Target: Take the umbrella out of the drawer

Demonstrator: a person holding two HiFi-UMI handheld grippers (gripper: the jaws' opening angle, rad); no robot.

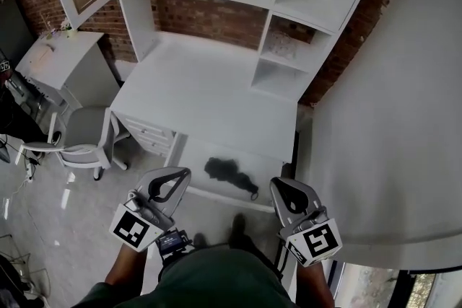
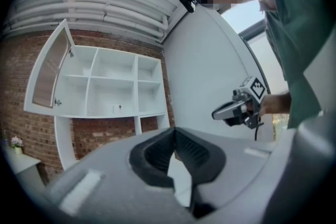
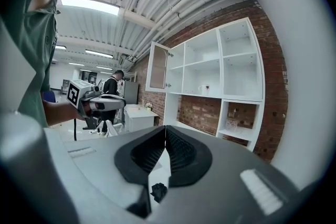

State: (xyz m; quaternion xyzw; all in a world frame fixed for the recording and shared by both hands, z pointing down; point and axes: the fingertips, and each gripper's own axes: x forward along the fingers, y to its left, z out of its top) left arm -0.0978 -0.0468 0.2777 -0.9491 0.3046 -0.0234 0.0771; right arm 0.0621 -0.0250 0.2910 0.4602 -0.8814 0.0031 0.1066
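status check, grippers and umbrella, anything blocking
Left gripper shut, empty; right gripper shut, empty; both short of the drawer. Umbrella lying in the open drawer, untouched. Nothing seen between grippers and umbrella.

Left gripper [image 2: 174,131] level, closed, empty, right gripper [image 3: 166,128] tipped slightly down, closed, empty

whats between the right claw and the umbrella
Nothing but the bare floor of the drawer, seen in the head view, lies between the right claw and the umbrella.
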